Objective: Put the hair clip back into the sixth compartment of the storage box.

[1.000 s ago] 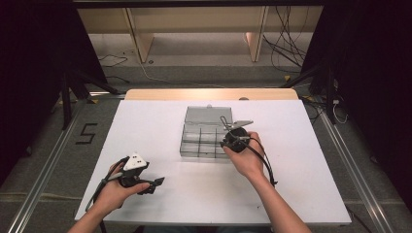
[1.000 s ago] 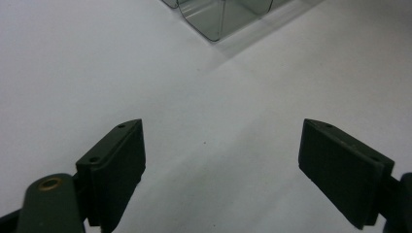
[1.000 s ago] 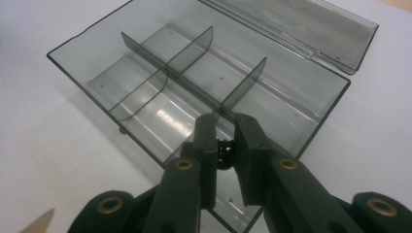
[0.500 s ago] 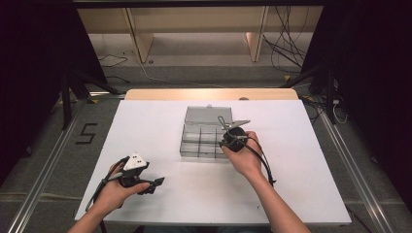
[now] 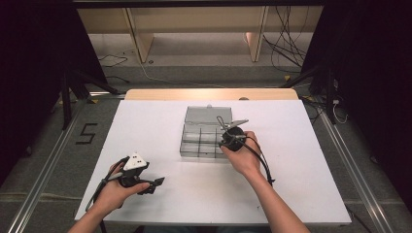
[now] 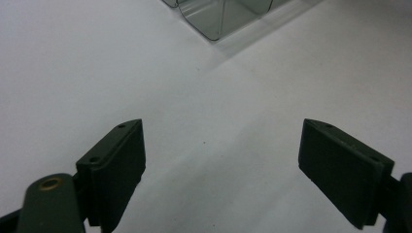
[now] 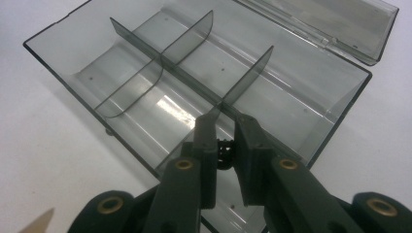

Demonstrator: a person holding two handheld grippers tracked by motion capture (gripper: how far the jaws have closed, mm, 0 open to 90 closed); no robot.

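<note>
The right gripper (image 7: 224, 133) is hovering over the near right compartment of the transparent grey plastic compartment box (image 5: 204, 133), its jaws gripping a small black ridged part (image 7: 223, 150). The left gripper (image 5: 150, 183), jaws spread wide and empty, is resting on the white table (image 5: 301, 160) well apart from the box, toward its near left

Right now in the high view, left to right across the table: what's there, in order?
left gripper → clear compartment box → right gripper, over the box's right side, jaws closed on a small black part.
</note>
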